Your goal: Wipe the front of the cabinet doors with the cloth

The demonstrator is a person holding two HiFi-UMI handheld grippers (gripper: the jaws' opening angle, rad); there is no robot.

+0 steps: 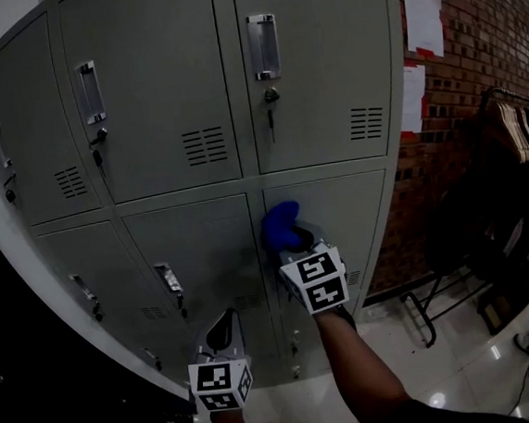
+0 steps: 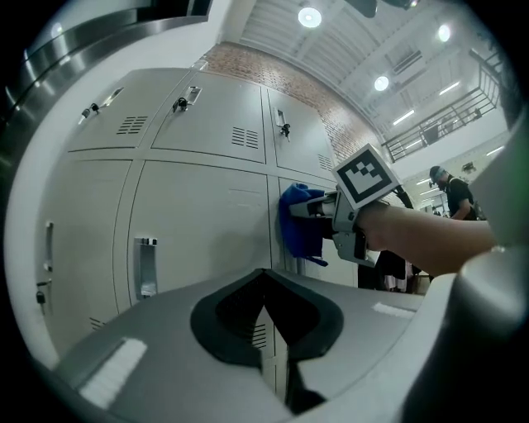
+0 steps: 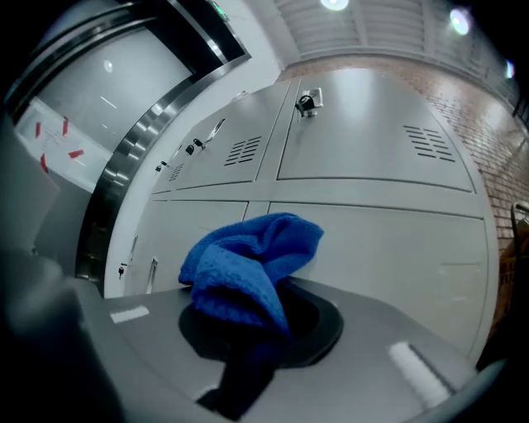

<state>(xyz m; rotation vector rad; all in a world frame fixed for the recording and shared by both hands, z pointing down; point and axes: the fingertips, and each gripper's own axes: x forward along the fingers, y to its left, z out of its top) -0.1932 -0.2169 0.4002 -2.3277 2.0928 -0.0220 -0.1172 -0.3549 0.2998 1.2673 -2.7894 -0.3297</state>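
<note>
Cloth (image 1: 280, 225), blue and bunched, is clamped in the right gripper (image 1: 296, 245) and sits against the upper left corner of the lower right door (image 1: 363, 220) of the grey cabinet (image 1: 159, 86). The left gripper (image 1: 222, 335) hangs lower and to the left, near the lower middle door (image 1: 203, 249); its jaws are closed together with nothing between them. A brick wall (image 1: 477, 46) with papers (image 1: 423, 19) stands to the right

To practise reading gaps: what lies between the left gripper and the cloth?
Nothing but bare cabinet door front separates the left gripper from the cloth, as the head view shows.
</note>
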